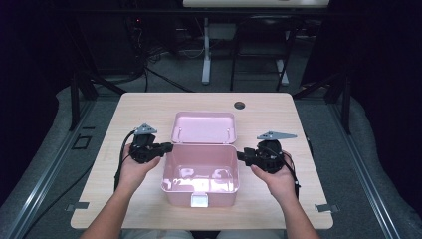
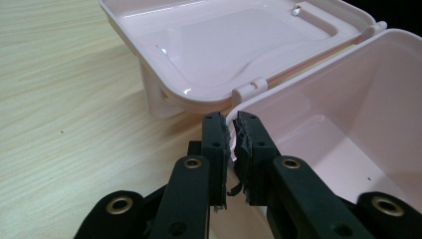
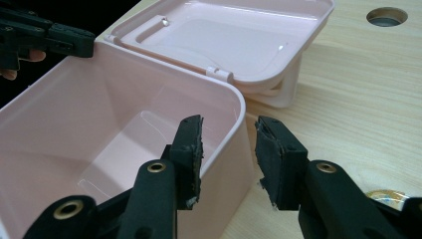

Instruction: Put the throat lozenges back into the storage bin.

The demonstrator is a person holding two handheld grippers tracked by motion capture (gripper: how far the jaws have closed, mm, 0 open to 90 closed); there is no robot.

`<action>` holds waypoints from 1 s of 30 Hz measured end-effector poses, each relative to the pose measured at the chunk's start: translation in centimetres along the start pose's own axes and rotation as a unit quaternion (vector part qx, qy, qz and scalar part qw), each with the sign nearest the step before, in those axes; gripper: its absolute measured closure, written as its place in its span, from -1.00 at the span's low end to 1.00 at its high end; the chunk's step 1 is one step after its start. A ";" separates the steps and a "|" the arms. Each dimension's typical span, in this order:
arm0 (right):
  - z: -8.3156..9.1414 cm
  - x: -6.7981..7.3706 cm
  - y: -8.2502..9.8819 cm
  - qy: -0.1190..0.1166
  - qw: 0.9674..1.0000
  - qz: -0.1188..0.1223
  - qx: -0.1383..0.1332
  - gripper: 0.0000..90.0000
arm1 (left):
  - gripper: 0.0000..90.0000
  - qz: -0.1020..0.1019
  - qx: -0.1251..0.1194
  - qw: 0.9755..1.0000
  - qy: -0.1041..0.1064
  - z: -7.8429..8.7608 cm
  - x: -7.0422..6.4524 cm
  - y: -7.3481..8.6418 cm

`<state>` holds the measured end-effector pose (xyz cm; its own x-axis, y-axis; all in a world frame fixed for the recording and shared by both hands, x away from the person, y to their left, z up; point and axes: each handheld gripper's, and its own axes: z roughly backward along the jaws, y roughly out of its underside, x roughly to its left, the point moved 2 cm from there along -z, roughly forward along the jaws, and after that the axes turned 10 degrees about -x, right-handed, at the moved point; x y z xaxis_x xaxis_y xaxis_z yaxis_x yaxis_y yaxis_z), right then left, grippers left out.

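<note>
An empty pink box (image 1: 201,195) stands in the middle of the wooden table, its lid (image 1: 204,127) swung back and lying open behind it. My left gripper (image 1: 169,147) is shut on the box's left wall near the back corner; in the left gripper view the pads (image 2: 219,144) pinch the thin rim of the wall (image 2: 323,84). My right gripper (image 1: 240,156) straddles the right wall with one jaw inside and one outside. In the right gripper view (image 3: 229,130) gaps show between the pads and the wall (image 3: 238,107). The left gripper (image 3: 74,42) appears across the box there.
A round cable hole (image 1: 240,105) sits in the table behind the lid. A white latch (image 1: 199,200) hangs on the box's front wall. Bare wood (image 1: 149,209) lies in front of and beside the box. Desk legs and cables stand beyond the table's far edge.
</note>
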<state>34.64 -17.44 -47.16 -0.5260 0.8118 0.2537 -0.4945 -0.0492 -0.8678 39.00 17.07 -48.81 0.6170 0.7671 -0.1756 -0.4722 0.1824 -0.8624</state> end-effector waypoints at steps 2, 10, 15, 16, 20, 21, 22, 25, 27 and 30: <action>0.1 0.0 0.0 0.002 1.000 -0.001 0.000 0.39 | 0.84 -0.001 -0.001 1.000 0.000 -0.1 -0.1 0.0; 0.3 -0.3 -0.2 0.006 1.000 -0.001 -0.001 0.38 | 0.84 -0.002 0.005 1.000 -0.003 0.3 -0.4 0.1; 0.5 -0.4 -0.6 0.008 1.000 0.008 -0.004 0.36 | 0.84 -0.003 0.007 1.000 -0.001 0.5 -0.5 0.2; 0.5 -0.5 -0.6 0.010 1.000 0.008 -0.001 0.36 | 0.84 -0.004 0.007 1.000 -0.001 0.5 -0.6 0.2; 0.6 -0.7 -1.0 0.015 1.000 0.003 -0.008 0.31 | 0.82 0.001 0.008 1.000 0.006 0.7 -0.4 0.3; 0.6 -0.8 -1.0 0.017 1.000 0.003 -0.007 0.30 | 0.82 0.001 0.008 1.000 0.006 0.7 -0.4 0.3; 0.6 -0.9 -1.1 0.021 1.000 0.004 -0.007 0.28 | 0.80 0.007 0.006 1.000 0.006 0.7 -0.4 0.3; 0.5 -1.2 -1.2 0.030 0.999 0.014 -0.003 0.24 | 0.73 0.010 0.001 1.000 0.007 0.8 -0.2 0.3; 0.7 -1.5 -1.2 0.033 0.999 0.012 -0.002 0.21 | 0.63 0.012 0.000 1.000 0.010 1.0 0.0 0.3; 0.7 -2.0 -1.1 0.034 0.999 0.009 0.002 0.15 | 0.49 0.017 -0.002 1.000 0.009 1.2 0.2 0.2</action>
<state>35.76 -19.42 -46.45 -0.4860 0.8488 0.2082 -0.4878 -0.0658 -0.8705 38.26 17.98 -48.50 0.6127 0.7610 -0.2132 -0.4903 0.1543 -0.8578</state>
